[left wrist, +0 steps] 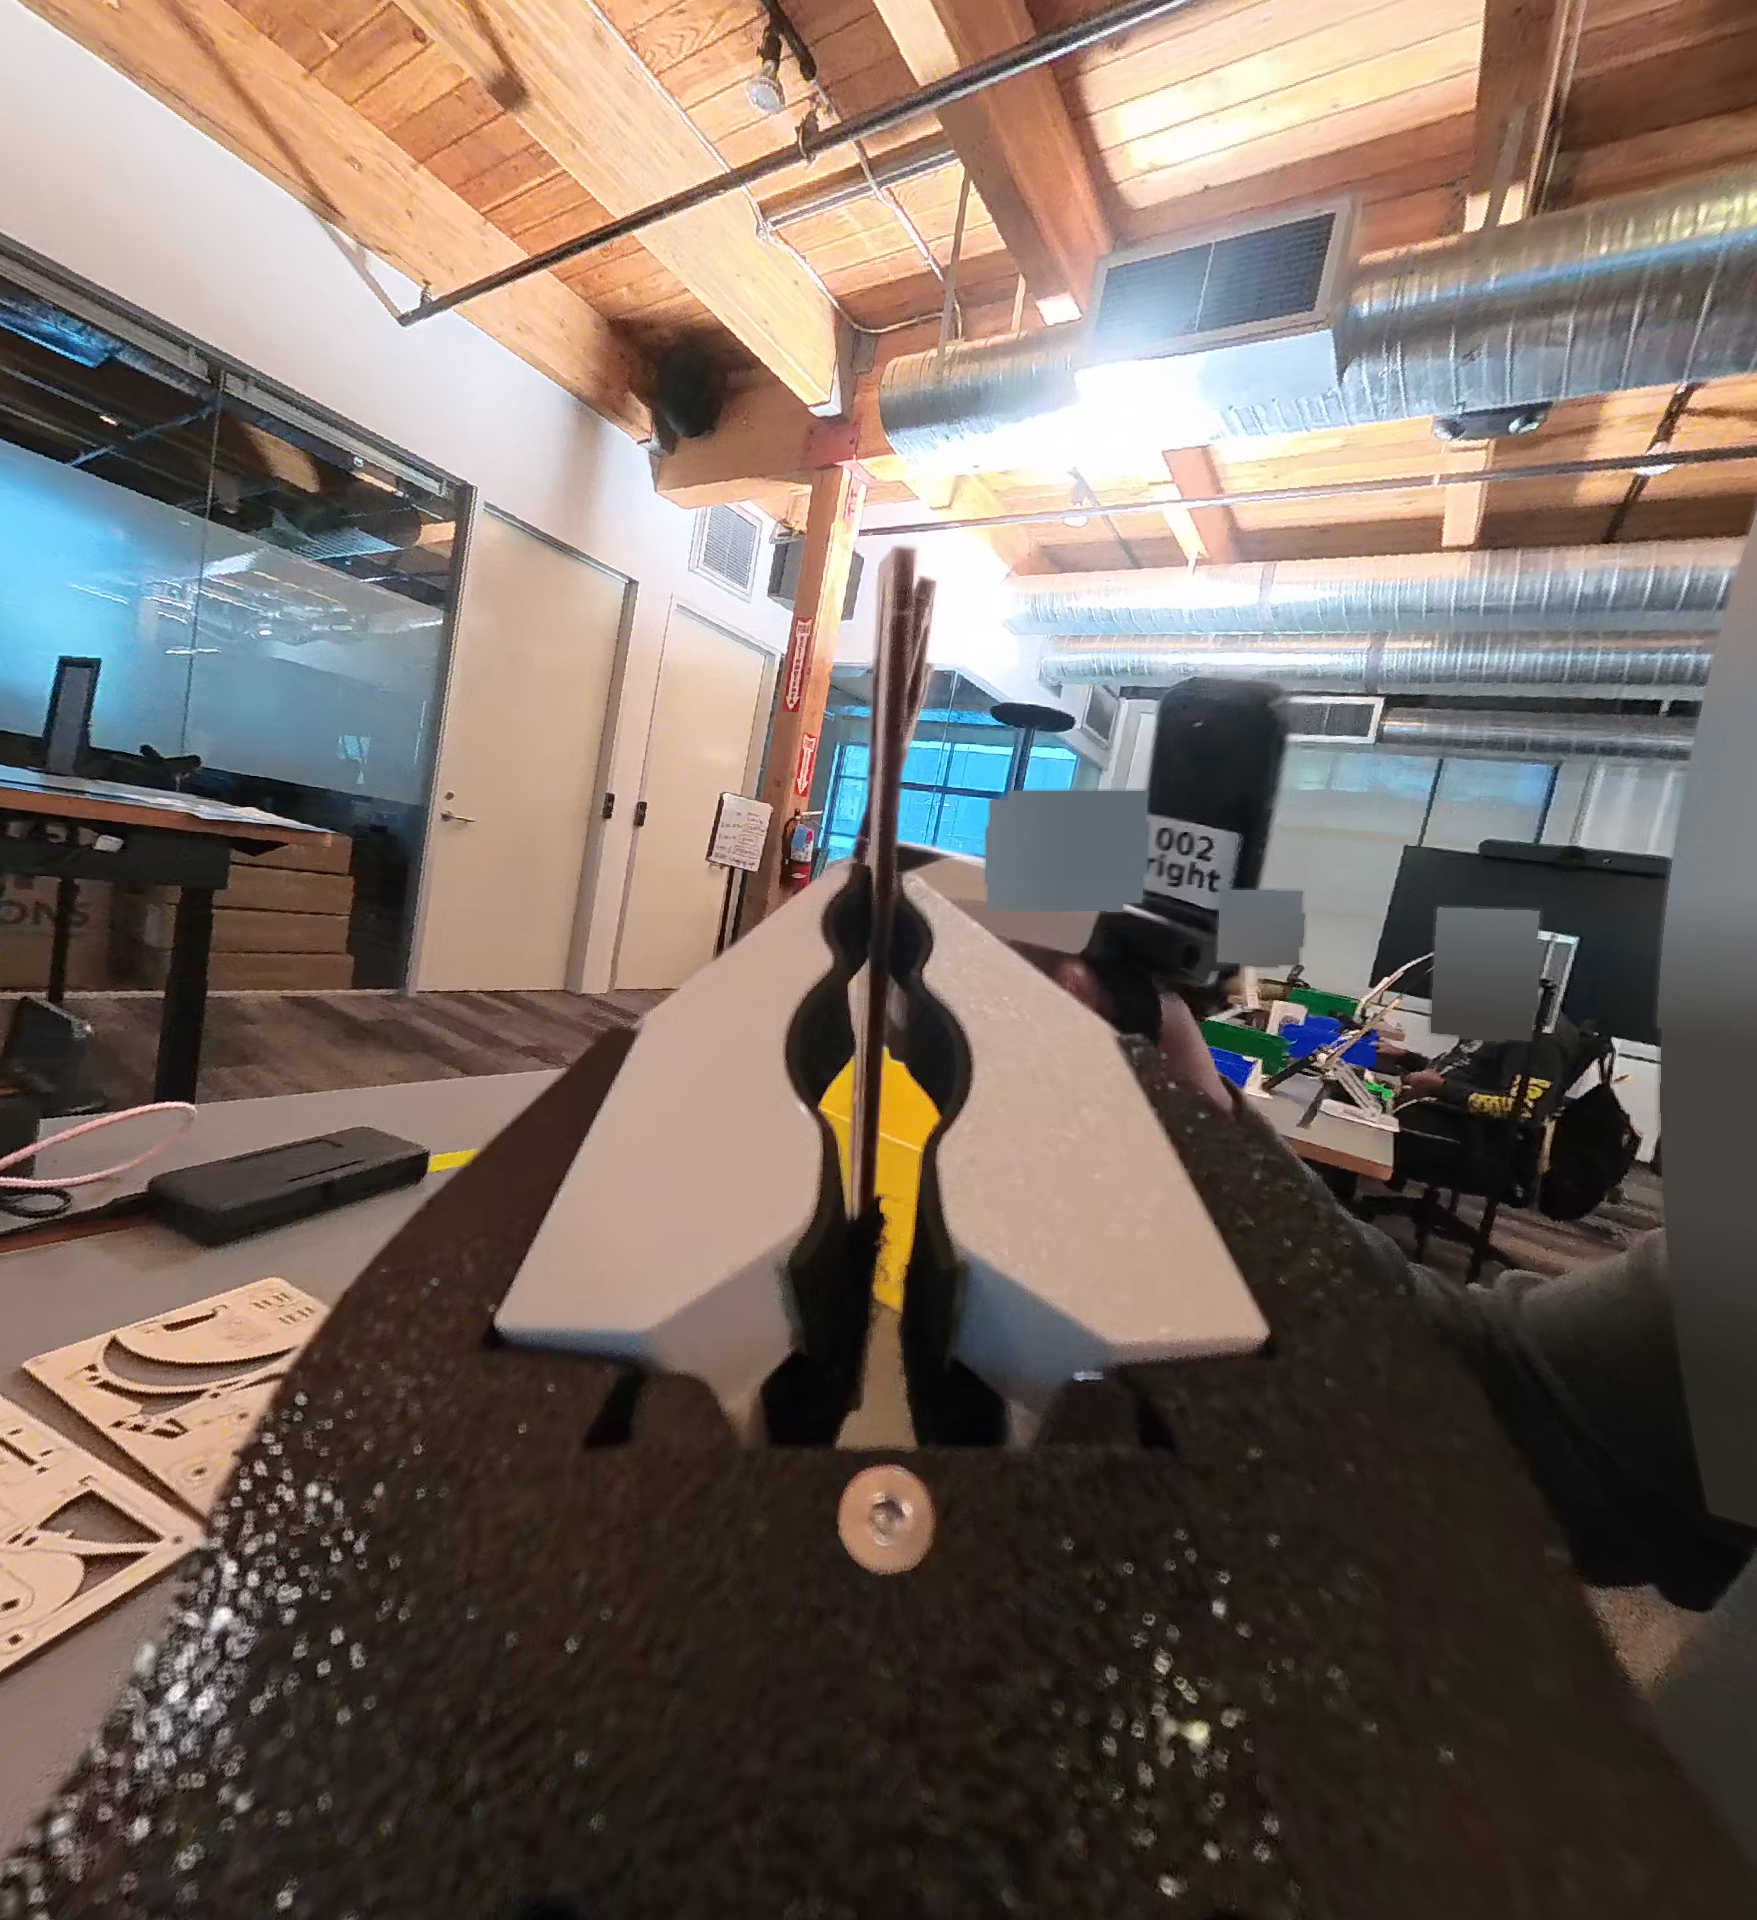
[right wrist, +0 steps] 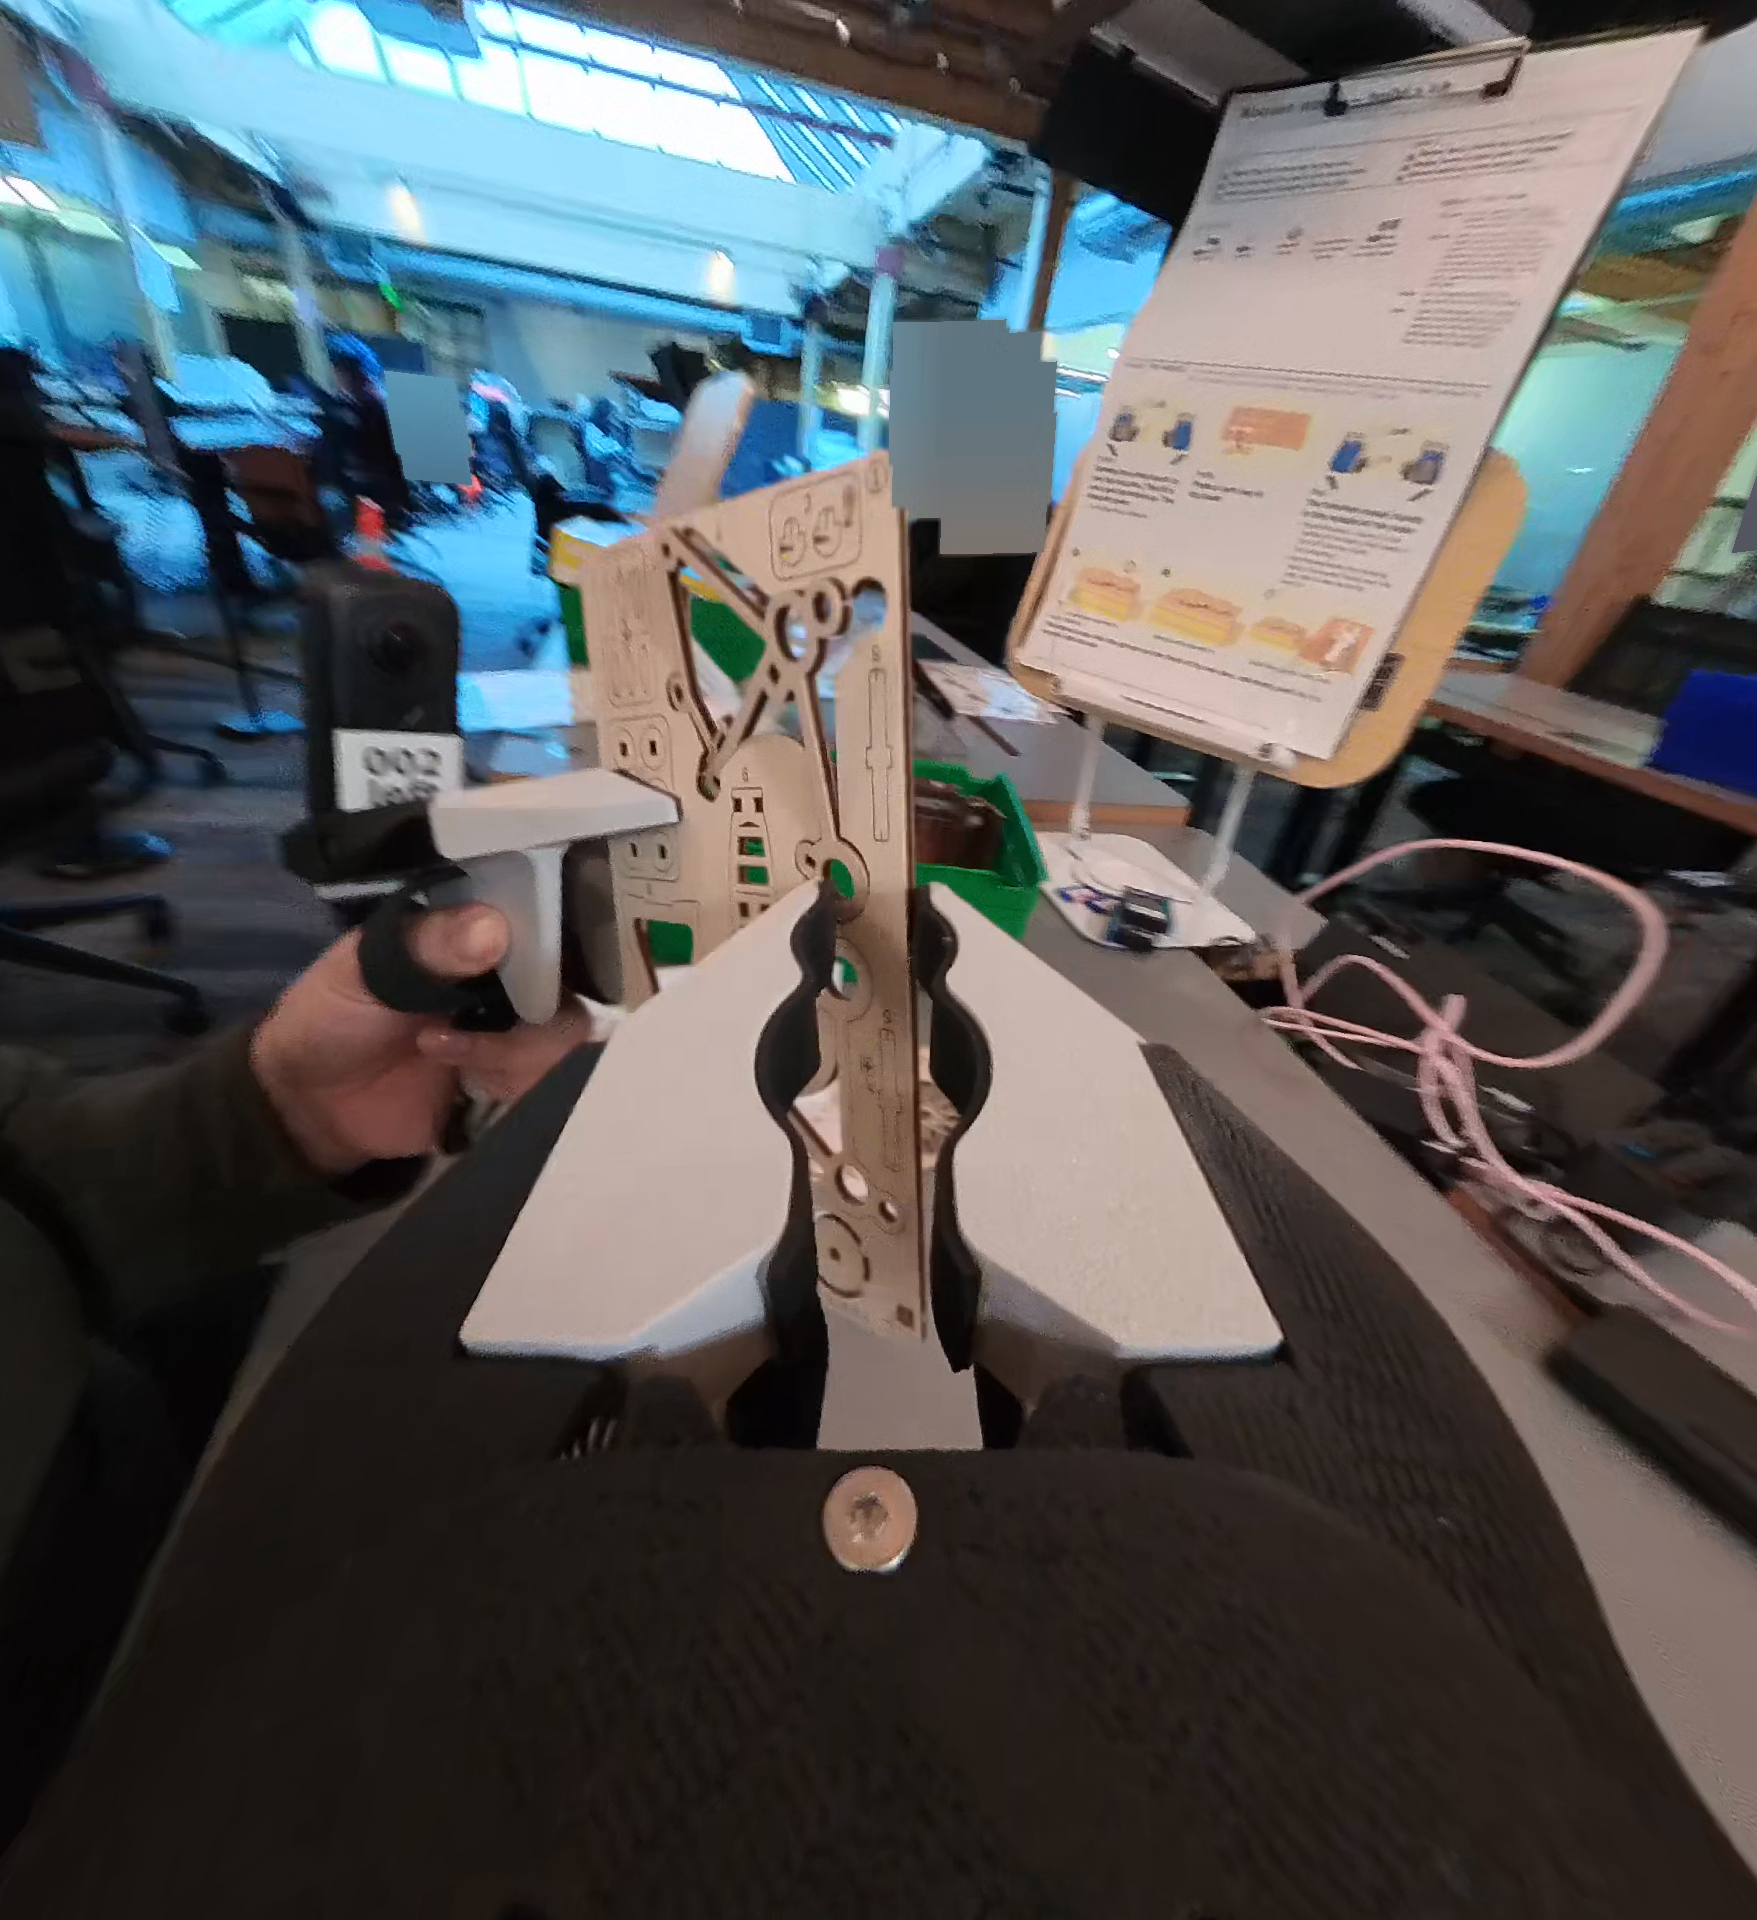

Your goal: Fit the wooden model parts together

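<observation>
Both hand-held grippers clamp one wooden sheet (left wrist: 889, 883), edge-on left, its cut-outs visible right (right wrist: 801, 727).

Bright daylight room; a ceiling light (left wrist: 1139, 379) glares white beside the silver duct (left wrist: 1580, 301). Right wrist view is smeared, perhaps motion blur, bluish behind the clipboard (right wrist: 1300, 416); edges bow fisheye-style.

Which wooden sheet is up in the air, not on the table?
The wooden sheet pinched upright between both grippers. The other two sheets lie flat on the table.
</observation>
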A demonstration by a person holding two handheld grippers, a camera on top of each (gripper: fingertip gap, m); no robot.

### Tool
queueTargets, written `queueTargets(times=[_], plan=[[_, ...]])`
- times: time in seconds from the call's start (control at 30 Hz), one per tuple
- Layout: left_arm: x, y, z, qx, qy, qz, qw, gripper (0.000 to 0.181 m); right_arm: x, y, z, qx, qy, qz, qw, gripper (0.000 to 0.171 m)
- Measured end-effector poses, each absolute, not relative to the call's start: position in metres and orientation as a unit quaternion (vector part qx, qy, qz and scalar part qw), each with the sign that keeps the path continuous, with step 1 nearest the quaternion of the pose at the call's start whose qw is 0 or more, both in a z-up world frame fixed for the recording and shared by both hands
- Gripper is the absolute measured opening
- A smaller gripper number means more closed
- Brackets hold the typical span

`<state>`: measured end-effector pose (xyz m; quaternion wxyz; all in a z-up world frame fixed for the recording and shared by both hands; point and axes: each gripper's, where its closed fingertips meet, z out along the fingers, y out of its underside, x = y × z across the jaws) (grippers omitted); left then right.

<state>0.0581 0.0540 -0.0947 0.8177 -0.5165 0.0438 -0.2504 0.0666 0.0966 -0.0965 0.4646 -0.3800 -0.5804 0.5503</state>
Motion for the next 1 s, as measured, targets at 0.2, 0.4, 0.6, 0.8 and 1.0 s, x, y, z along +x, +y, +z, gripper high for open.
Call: queueTargets(times=[0.2, 0.4, 0.6, 0.8, 1.0], plan=[[0.0619, 0.0568, -0.0979, -0.517, 0.042, -0.282, 0.807, 0.001, 0.0703, 0.0952, -0.0939, -0.372, -0.560, 0.628, 0.392, 0.012], [0.0640, 0.0574, -0.0988, -0.517, 0.051, -0.273, 0.810, 0.001, 0.0679, 0.0985, -0.0952, -0.390, -0.564, 0.590, 0.426, 0.012], [0.0649, 0.0567, -0.0981, -0.514, 0.059, -0.253, 0.817, 0.001, 0.0677, 0.0985, -0.0934, -0.394, -0.571, 0.538, 0.478, 0.013], [0.0612, 0.0540, -0.0943, -0.501, 0.040, -0.282, 0.817, 0.000, 0.0721, 0.0929, -0.0902, -0.365, -0.573, 0.591, 0.434, 0.010], [0.0632, 0.0541, -0.0948, -0.499, 0.037, -0.291, 0.815, 0.000, 0.0759, 0.0918, -0.0896, -0.359, -0.566, 0.641, 0.375, 0.007]])
